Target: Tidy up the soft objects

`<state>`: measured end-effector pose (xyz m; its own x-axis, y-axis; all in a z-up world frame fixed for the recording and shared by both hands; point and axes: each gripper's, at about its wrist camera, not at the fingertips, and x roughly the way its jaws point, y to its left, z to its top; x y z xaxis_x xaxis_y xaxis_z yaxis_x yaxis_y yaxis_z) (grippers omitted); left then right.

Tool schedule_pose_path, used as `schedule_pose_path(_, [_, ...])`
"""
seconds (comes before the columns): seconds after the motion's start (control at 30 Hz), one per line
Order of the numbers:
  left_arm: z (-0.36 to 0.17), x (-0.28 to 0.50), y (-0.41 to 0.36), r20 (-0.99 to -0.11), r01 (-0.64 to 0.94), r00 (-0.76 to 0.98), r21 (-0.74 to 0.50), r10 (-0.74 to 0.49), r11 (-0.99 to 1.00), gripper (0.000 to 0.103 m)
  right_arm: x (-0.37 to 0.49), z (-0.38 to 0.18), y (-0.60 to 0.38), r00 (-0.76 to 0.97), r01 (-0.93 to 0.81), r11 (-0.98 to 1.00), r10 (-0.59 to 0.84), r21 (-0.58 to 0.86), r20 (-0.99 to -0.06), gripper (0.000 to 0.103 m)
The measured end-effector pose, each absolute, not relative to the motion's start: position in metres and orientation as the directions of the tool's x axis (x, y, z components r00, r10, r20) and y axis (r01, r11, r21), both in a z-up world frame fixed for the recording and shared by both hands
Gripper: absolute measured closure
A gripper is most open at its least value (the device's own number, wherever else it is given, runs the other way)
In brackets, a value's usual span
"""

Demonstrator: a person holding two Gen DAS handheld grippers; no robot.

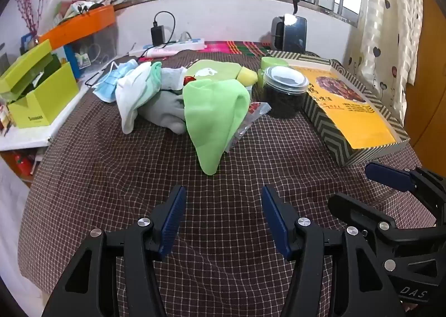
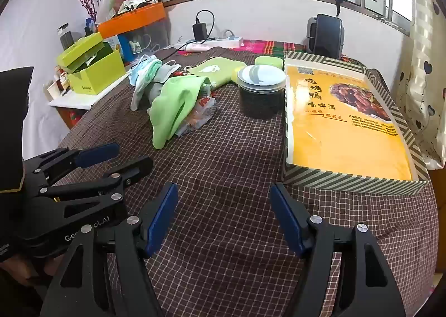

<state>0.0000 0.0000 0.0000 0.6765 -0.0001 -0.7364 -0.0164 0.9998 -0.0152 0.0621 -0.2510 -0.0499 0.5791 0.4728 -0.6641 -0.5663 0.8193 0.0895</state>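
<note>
Both grippers wide apart and holding nothing, over bare checked cloth.

Left gripper (image 1: 223, 219) and right gripper (image 2: 223, 218) sit side by side above the tablecloth (image 1: 111, 177); the green cloth (image 1: 214, 119) heads the soft pile beyond, striped box (image 2: 348, 180) lining the right edge.

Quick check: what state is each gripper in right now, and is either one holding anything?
Left gripper: open, holding nothing, over the checked tablecloth.
Right gripper: open, holding nothing, near the striped box.
</note>
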Motion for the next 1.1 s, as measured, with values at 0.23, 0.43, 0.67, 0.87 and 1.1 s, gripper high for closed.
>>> schedule_pose_path(0.23, [-0.0003,-0.0003,-0.0003,-0.737,-0.018,0.676,-0.009,0.005,1.000,0.047,0.0618,-0.0483,-0.2517,0.578,-0.566,0.819,0.474,0.092,-0.664,0.033])
schedule_pose_path(0.43, [0.0002,-0.0008,-0.0009,-0.742,-0.020,0.670,0.005,0.017,1.000,0.047,0.0622,-0.0495,-0.2509,0.578,-0.569,0.817,0.478,0.093,-0.662,0.033])
schedule_pose_path(0.67, [-0.0034,-0.0007,-0.0025,-0.745,-0.014,0.666,0.008,0.015,1.000,0.047,0.0616,-0.0462,-0.2519,0.578,-0.570,0.817,0.479,0.093,-0.661,0.033])
schedule_pose_path(0.87, [-0.0028,-0.0012,-0.0016,-0.747,-0.011,0.665,0.000,0.008,1.000,0.047,0.0613,-0.0459,-0.2521,0.580,-0.569,0.817,0.478,0.092,-0.660,0.033])
schedule_pose_path(1.1, [-0.0015,-0.0013,-0.0011,-0.748,-0.012,0.664,-0.006,0.003,1.000,0.047,0.0625,-0.0433,-0.2532,0.579,-0.572,0.815,0.481,0.093,-0.658,0.033])
